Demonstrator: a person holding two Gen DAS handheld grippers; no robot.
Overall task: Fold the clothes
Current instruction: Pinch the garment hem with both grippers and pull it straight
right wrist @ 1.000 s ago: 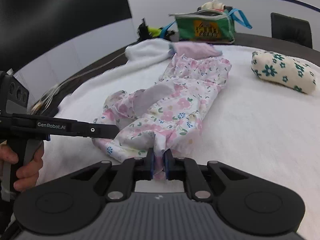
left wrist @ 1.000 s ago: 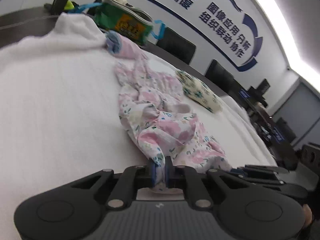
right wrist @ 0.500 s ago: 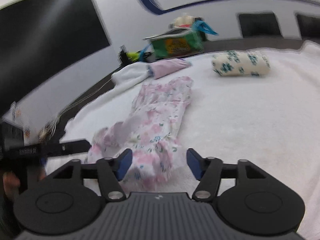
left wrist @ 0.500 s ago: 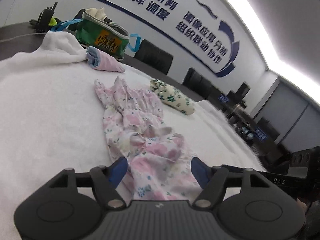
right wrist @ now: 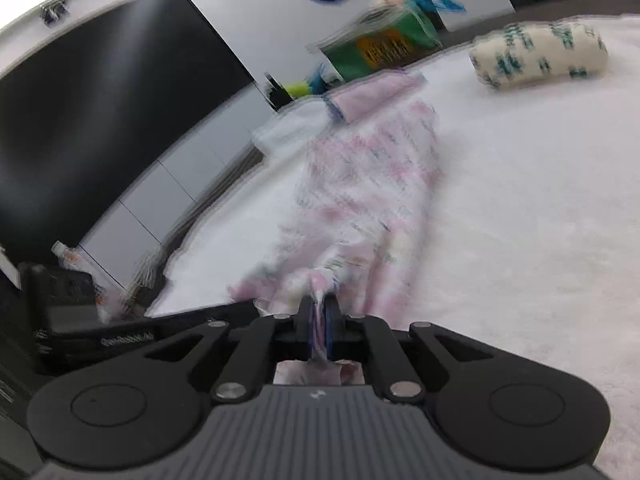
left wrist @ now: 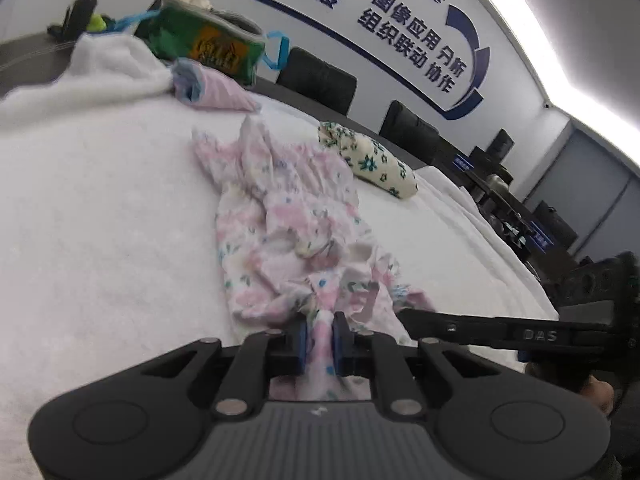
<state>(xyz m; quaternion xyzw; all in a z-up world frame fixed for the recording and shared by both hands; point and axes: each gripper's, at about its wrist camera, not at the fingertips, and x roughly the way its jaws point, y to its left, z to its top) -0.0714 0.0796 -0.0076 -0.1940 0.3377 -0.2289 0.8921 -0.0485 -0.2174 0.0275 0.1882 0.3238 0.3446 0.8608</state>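
Observation:
A pink floral garment (left wrist: 280, 216) lies crumpled lengthwise on the white towel-covered table (left wrist: 100, 220). My left gripper (left wrist: 319, 334) is shut on its near edge, with cloth bunched between the blue pads. My right gripper (right wrist: 319, 316) is shut on another part of the near edge of the same garment (right wrist: 368, 184); that view is motion-blurred. The right gripper's black arm (left wrist: 500, 330) shows at the right of the left wrist view, and the left gripper's body (right wrist: 132, 336) shows at the left of the right wrist view.
A rolled cream floral garment (left wrist: 368, 160) lies beyond the pink one. A folded pink-and-blue garment (left wrist: 212, 88) and a green bag (left wrist: 208, 40) sit at the far end. Black chairs (left wrist: 320, 76) stand behind the table. A dark screen (right wrist: 100, 112) is on the left wall.
Both grippers were shut on the garment a second ago, opened half a second ago, and are now shut again on its near edge. The garment lies more stretched out.

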